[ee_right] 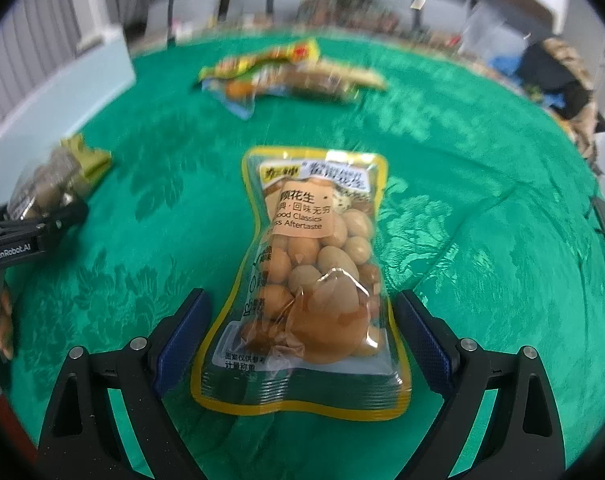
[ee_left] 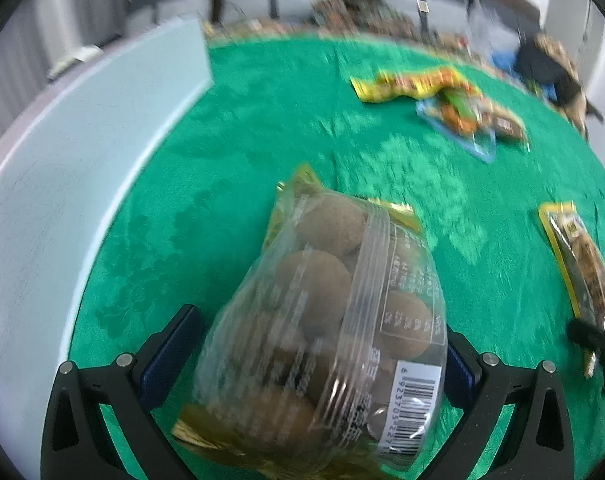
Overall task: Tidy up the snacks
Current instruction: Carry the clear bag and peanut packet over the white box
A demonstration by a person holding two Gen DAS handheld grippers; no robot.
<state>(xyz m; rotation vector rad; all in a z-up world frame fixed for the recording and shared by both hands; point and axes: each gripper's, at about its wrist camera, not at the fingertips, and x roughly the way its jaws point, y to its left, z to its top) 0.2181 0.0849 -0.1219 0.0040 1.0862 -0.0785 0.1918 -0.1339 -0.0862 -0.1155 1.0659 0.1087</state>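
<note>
My left gripper (ee_left: 318,344) is shut on a clear bag of round brown snack balls (ee_left: 322,320) and holds it above the green tablecloth (ee_left: 262,128); the same bag shows at the left of the right wrist view (ee_right: 50,184). My right gripper (ee_right: 302,320) straddles a yellow-edged peanut packet (ee_right: 310,272) lying flat on the cloth; its jaws stand apart on either side of the packet, not pressing it. The peanut packet also shows at the right of the left wrist view (ee_left: 578,260).
A pale blue box (ee_left: 74,184) stands at the left, its corner also in the right wrist view (ee_right: 102,64). A pile of snack packets (ee_left: 442,96) lies far on the cloth (ee_right: 286,72). Clutter lines the table's far edge.
</note>
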